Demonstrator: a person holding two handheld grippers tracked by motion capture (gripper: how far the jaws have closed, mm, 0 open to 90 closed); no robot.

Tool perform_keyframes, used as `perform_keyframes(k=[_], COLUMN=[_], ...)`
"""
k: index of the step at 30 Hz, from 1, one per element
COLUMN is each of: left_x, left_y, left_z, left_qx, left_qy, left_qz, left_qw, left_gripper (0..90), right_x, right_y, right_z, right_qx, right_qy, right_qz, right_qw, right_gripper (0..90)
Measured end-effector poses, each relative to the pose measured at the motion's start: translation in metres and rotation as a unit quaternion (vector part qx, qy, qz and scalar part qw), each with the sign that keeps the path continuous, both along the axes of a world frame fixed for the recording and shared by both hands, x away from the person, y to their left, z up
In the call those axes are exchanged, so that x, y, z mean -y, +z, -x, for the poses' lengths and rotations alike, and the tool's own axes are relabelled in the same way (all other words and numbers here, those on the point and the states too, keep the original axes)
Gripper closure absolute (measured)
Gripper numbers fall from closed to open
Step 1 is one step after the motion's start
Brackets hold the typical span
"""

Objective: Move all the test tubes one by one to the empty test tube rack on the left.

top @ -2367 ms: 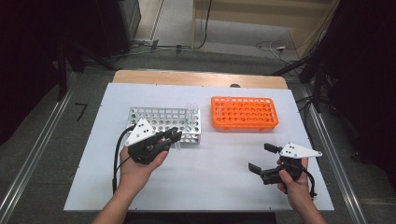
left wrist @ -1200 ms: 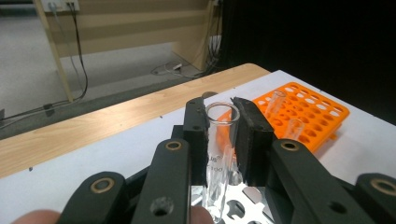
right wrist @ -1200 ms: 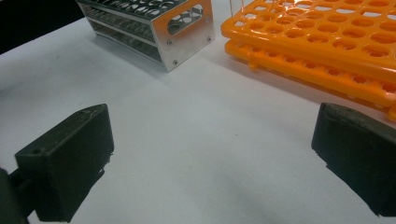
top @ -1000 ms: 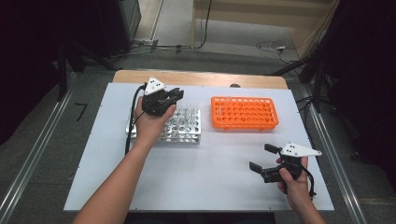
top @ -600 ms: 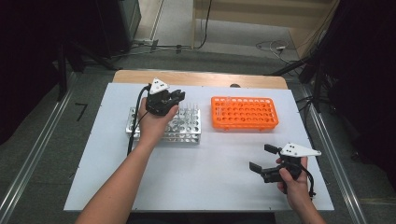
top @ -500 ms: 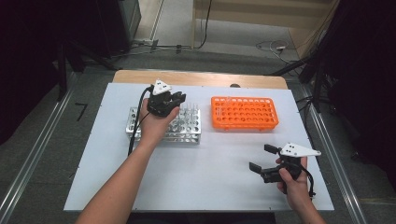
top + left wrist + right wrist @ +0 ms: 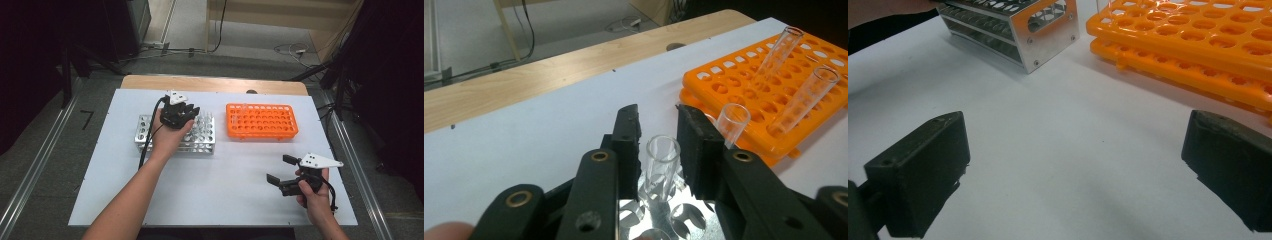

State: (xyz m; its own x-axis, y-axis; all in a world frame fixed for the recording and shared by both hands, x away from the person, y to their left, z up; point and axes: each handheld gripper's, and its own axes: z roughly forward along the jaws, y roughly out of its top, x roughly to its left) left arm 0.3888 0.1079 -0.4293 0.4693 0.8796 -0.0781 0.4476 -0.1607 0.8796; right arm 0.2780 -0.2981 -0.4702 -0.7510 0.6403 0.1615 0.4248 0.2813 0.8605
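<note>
The fingers (image 7: 626,145) of the left gripper (image 7: 659,150) have just been easing apart around a glass tube (image 7: 662,162) standing in the metal rack (image 7: 202,137), no longer pinching it. The right gripper (image 7: 281,170) rests released, near right on the desk (image 7: 225,190). Lifting away crookedly could snag the tube and tip it toward the orange rack (image 7: 261,121).

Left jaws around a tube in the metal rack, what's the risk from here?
The left gripper has just been opening; its jaws flank the tube with small gaps, so a lift now may leave it in the metal rack. A second tube stands close beside one jaw and could get knocked. Closing off-centre might tilt or crack the glass.
</note>
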Motion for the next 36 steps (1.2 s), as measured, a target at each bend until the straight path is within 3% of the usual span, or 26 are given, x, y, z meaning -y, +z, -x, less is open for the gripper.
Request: perform_keyframes(k=[5, 9, 12, 17, 20, 25, 36], left_x=[-0.006, -0.01, -0.012, -0.012, -0.012, -0.012, -0.016], left_y=[0.004, 0.007, 0.01, 0.013, 0.014, 0.016, 0.016], left_z=[0.005, 0.011, 0.018, 0.037, 0.047, 0.065, 0.1], left_qx=[0.006, 0.005, 0.005, 0.014, 0.013, 0.026, 0.046], left_qy=[0.017, 0.007, -0.009, -0.029, -0.048, -0.07, -0.077], left_qz=[0.023, 0.04, 0.057, 0.055, 0.057, 0.061, 0.06], left_qw=[0.9996, 0.9992, 0.9983, 0.9979, 0.9971, 0.9953, 0.9942], left_gripper=[49.2, 29.2, 19.4, 5.6, 0.0, 0.0, 0.0], right_x=[0.0, -0.001, -0.002, -0.002, -0.002, -0.002, -0.006], right_y=[0.0, 0.0, 0.0, 0.002, 0.003, 0.004, 0.004], right_z=[0.0, 0.0, 0.0, 0.001, 0.001, 0.001, -0.001], right_qx=[0.001, 0.002, 0.003, 0.008, 0.009, 0.01, 0.008], right_qy=[0.001, 0.0, -0.001, -0.005, -0.008, -0.012, -0.013], right_qz=[0.002, 0.002, 0.003, 0.005, 0.004, 0.005, 0.004], right_qw=[1.0, 1.0, 1.0, 0.9999, 0.9999, 0.9999, 0.9999], right_gripper=[0.0, 0.0, 0.0, 0.0, 0.0, 0.0, 0.0])
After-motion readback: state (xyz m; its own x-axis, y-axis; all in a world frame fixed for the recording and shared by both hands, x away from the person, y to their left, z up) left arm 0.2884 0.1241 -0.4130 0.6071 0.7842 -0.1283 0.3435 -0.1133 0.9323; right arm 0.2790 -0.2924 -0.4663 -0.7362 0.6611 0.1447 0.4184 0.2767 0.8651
